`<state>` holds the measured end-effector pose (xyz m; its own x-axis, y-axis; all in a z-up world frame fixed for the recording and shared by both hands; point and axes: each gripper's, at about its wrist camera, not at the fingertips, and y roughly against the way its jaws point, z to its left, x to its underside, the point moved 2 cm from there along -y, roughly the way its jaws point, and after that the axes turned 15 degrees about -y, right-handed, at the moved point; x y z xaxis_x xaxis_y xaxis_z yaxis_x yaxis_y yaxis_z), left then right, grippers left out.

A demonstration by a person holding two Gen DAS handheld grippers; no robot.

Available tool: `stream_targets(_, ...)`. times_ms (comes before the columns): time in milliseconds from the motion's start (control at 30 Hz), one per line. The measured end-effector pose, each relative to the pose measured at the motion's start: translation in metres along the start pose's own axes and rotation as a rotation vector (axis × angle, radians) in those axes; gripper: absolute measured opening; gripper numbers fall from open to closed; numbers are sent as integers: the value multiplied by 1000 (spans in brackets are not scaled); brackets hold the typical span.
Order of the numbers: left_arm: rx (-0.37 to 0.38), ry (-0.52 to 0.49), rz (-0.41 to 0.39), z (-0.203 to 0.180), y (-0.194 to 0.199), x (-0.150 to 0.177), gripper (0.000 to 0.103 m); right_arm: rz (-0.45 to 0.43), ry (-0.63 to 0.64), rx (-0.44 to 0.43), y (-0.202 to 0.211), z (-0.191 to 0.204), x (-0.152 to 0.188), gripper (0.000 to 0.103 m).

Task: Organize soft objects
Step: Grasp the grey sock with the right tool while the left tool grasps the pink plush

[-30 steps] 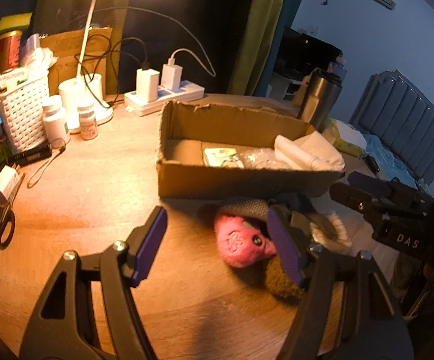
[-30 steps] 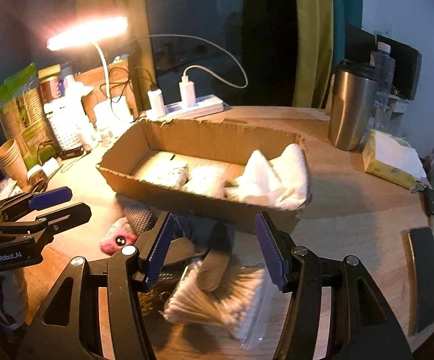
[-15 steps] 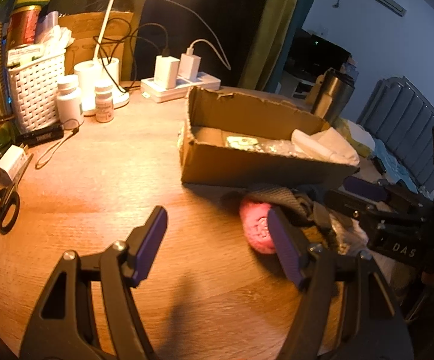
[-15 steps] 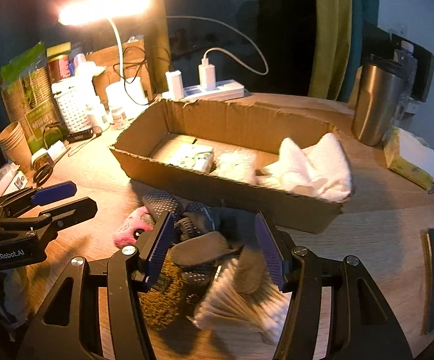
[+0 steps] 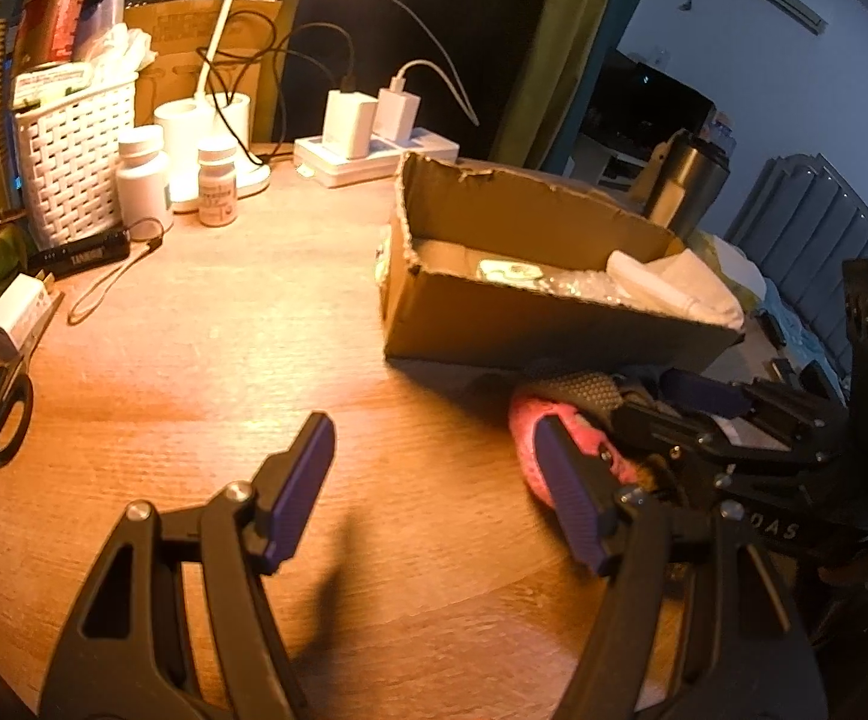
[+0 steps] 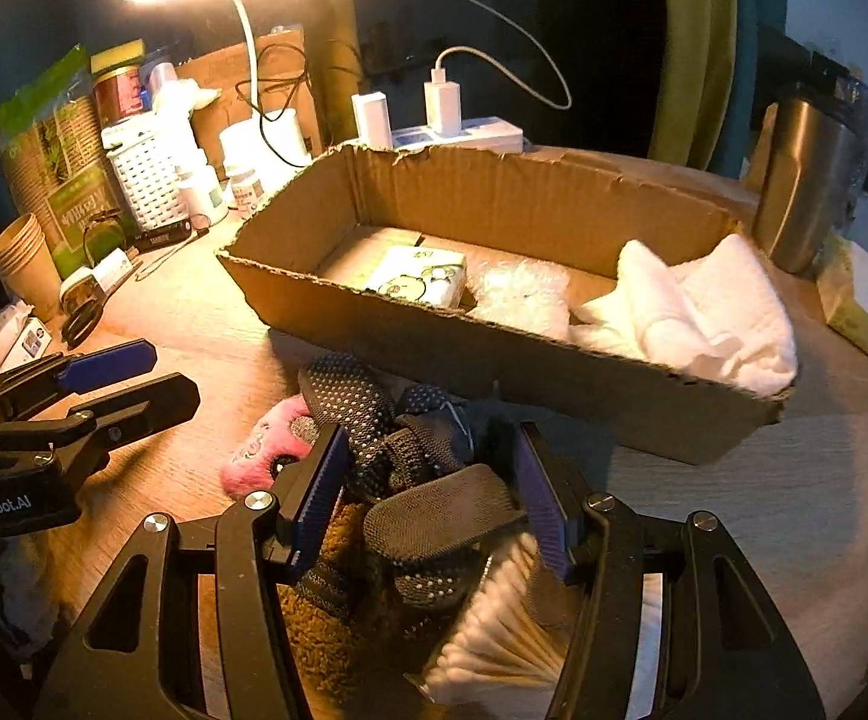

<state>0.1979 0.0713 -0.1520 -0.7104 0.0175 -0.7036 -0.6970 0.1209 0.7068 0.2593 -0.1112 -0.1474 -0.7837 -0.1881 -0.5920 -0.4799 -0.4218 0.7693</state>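
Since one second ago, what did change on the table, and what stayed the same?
The right gripper came down over the dark socks, its fingers now either side of them, still open. The left gripper drifted left off the pink toy, open over bare table. Nothing was gripped or released. Box and towel stayed put.

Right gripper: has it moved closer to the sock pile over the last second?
Yes. The right gripper has dropped toward the dark socks in front of the cardboard box; its open jaws now straddle them.

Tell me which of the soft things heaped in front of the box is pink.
The small pink plush at the heap's left edge, nearest the left gripper. The dark dotted socks and the brown fuzzy piece are not pink.
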Motion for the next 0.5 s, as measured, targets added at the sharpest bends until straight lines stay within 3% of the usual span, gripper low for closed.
stream_targets(100,-1,-3,7,-1,-3,-1,71,12,-6,-3,-5,-2,1,56)
stream_targets(167,-1,-8,11,-3,-4,-2,71,12,-5,-11,-5,-3,1,46)
stream_targets(200,-1,-11,13,-5,-5,-2,71,18,-4,-25,-6,-3,1,33)
stream_targets(333,2,-30,19,-14,-9,-5,71,11,5,-58,-3,-3,2,25)
stream_targets(500,5,-56,34,-27,-13,-7,71,-28,24,-100,10,-8,1,24)
